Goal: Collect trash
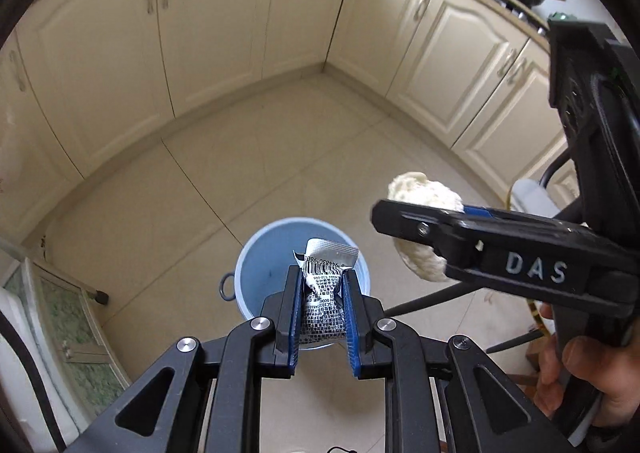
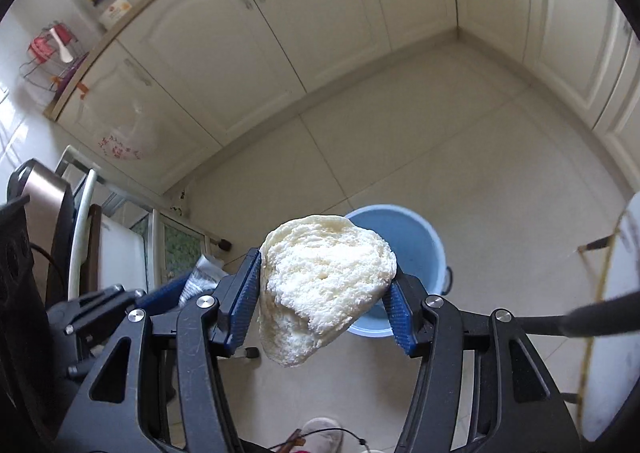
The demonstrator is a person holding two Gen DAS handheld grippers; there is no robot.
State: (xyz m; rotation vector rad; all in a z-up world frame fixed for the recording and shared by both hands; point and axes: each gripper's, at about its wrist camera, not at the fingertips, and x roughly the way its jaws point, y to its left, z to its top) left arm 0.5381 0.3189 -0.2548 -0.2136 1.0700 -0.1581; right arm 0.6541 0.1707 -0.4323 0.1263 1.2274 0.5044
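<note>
Both claws hung over the blue bucket [image 1: 256,249]: left claw [image 1: 322,309] pinched a crumpled wrapper [image 1: 320,293], right claw [image 2: 326,289] gripped a bun [image 2: 320,277]. Drop-off step; next, let go squarely above the opening.

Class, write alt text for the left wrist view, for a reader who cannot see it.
The left gripper pinches a crumpled printed wrapper above an open blue bin on a tiled kitchen floor. At right, the right gripper carries a torn piece of white bread toward the same bin, with cream cabinets behind.
</note>
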